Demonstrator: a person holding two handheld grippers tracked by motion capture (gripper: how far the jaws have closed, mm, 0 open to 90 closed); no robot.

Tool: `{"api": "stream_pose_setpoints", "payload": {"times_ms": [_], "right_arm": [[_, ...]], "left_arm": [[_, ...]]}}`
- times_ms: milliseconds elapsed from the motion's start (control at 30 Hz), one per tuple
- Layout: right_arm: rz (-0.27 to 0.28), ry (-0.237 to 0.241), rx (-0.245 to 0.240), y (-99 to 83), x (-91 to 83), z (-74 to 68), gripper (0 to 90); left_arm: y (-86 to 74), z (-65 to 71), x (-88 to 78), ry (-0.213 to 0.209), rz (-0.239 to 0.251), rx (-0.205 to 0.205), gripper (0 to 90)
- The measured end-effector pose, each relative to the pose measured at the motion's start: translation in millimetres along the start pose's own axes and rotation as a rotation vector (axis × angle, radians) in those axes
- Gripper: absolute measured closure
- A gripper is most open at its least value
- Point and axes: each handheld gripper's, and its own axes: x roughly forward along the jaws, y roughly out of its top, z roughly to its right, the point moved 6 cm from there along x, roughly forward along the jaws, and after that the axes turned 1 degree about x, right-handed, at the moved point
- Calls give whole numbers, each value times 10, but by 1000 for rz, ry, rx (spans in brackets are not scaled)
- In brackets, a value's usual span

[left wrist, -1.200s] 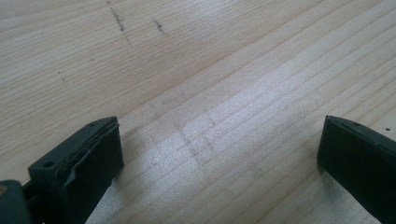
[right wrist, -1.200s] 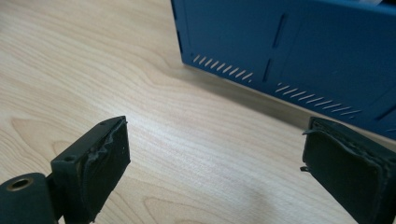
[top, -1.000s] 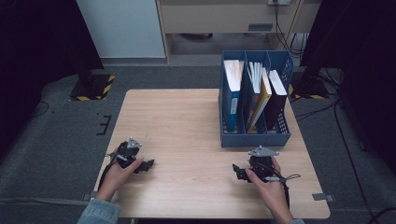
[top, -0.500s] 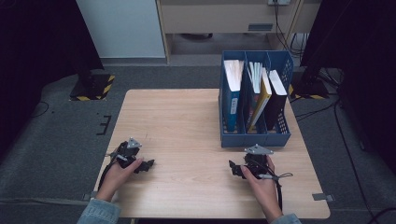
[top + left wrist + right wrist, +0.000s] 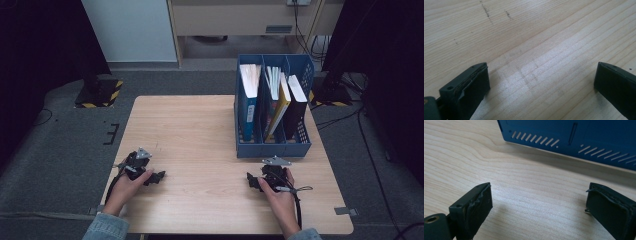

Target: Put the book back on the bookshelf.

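My left gripper (image 5: 154, 176) rests on the wooden table (image 5: 200, 130) near its front left, held by a hand. Its jaws stand wide open (image 5: 541, 82) over bare wood with nothing between them. My right gripper (image 5: 255, 181) lies at the front right, just in front of a blue file organizer (image 5: 272, 146). It is open too (image 5: 539, 207), and the organizer's slotted blue wall (image 5: 574, 140) is a short way ahead of its jaws. The organizer holds a blue book (image 5: 248, 100), a yellow-covered book (image 5: 280, 102) and a black binder (image 5: 296, 105), all upright or leaning.
A white cabinet (image 5: 130, 30) and a beige unit (image 5: 240, 20) stand beyond the table's far edge. Dark stands with striped bases (image 5: 100, 92) flank the table on the grey floor. Cables (image 5: 360, 125) run along the right side.
The right gripper has shifted a little to the left along the front of the organizer. The left gripper has stayed where it was.
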Motion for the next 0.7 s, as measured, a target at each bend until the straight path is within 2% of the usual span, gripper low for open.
{"api": "stream_pose_setpoints", "payload": {"times_ms": [233,433,533,700], "right_arm": [[2,-24,11,-7,34,13,57],[-6,-53,-14,-10,59,-5,45],[-23,-66,-49,-19,69,-26,33],[-22,-68,-45,-18,71,-25,31]], "left_arm": [[1,4,1,-1,0,1,0],[7,9,5,-3,-3,4,0],[9,10,5,-5,-4,6,0],[8,14,5,-6,-5,8,0]]}}
